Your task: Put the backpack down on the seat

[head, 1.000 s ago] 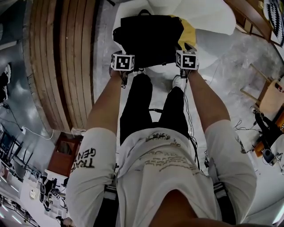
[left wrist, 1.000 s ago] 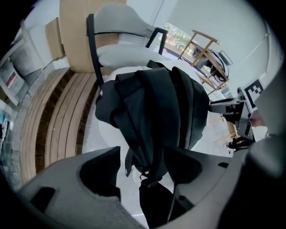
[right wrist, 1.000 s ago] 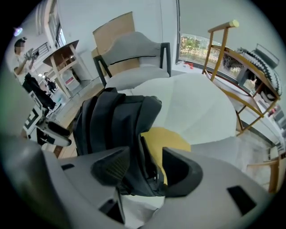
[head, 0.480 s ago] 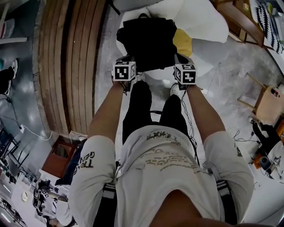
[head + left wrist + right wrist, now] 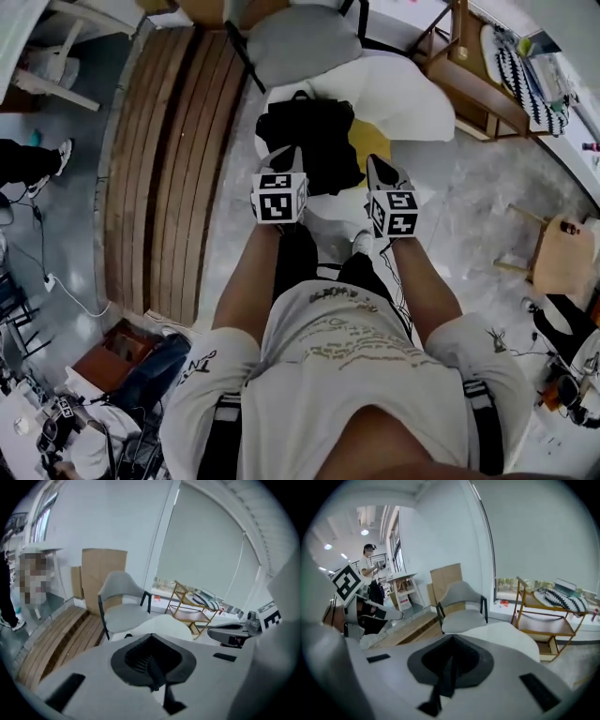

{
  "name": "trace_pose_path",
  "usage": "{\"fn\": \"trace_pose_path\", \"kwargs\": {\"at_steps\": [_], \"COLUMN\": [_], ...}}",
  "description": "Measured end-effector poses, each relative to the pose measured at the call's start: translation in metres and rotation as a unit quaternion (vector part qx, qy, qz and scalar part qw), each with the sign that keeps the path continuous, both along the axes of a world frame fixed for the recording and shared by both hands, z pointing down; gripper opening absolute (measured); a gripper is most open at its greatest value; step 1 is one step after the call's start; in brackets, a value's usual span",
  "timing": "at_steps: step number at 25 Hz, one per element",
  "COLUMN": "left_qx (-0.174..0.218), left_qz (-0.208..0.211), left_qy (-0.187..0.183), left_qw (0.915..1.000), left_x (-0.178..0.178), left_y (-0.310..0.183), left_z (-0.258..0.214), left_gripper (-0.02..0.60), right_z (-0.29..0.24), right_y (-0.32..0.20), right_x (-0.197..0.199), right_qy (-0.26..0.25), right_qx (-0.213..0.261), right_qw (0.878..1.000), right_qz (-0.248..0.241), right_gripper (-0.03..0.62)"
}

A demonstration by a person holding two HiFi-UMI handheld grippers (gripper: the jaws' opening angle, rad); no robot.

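Observation:
The black backpack (image 5: 309,141) lies on the white seat (image 5: 412,94), with a yellow cushion (image 5: 371,141) at its right side. My left gripper (image 5: 286,161) and right gripper (image 5: 377,167) hang in the air just in front of the backpack, apart from it. Both are shut with nothing between their jaws. In the left gripper view the closed left gripper (image 5: 151,641) points over the white seat (image 5: 161,623). The right gripper view has the closed right gripper (image 5: 452,641) above the seat (image 5: 508,637). The backpack is hidden in both gripper views.
A grey chair (image 5: 291,42) stands behind the seat. A wooden slatted platform (image 5: 159,169) runs along the left. A wooden rack (image 5: 469,66) stands at the back right and a small wooden stool (image 5: 562,253) at the right. A person's legs (image 5: 28,159) show at far left.
Both grippers have drawn back from the backpack's near edge and risen toward me. The backpack stays on the seat. The head view now takes in more of the room.

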State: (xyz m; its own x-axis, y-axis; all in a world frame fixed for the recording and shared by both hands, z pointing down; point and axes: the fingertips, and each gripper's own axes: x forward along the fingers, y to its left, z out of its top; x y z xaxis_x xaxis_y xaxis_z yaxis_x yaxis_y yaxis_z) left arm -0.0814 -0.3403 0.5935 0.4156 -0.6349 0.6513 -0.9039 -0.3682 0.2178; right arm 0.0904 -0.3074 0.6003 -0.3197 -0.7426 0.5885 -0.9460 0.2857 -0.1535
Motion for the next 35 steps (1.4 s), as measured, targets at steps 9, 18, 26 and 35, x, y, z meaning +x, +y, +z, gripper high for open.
{"fn": "trace_pose_path", "kwargs": {"at_steps": [9, 18, 26, 35], "left_qx": [0.175, 0.301, 0.331, 0.337], "left_qz": [-0.007, 0.007, 0.012, 0.012], "left_qy": [0.012, -0.011, 0.027, 0.008], "left_qw": [0.9844, 0.9536, 0.9431, 0.9413], "left_x": [0.035, 0.059, 0.079, 0.086], "left_y": [-0.017, -0.019, -0.016, -0.007], "left_z": [-0.176, -0.299, -0.358, -0.354], "left_gripper": [0.021, 0.02, 0.02, 0.02], "right_z": [-0.206, -0.335, -0.374, -0.374], "right_y": [-0.017, -0.024, -0.016, -0.008], "right_x": [0.026, 0.074, 0.093, 0.088], "right_qy": [-0.07, -0.033, -0.031, -0.013], "right_qx": [0.204, 0.311, 0.337, 0.344], "right_qw": [0.976, 0.946, 0.936, 0.936], "right_qz": [0.042, 0.085, 0.095, 0.077], "right_gripper": [0.028, 0.026, 0.026, 0.026]}}
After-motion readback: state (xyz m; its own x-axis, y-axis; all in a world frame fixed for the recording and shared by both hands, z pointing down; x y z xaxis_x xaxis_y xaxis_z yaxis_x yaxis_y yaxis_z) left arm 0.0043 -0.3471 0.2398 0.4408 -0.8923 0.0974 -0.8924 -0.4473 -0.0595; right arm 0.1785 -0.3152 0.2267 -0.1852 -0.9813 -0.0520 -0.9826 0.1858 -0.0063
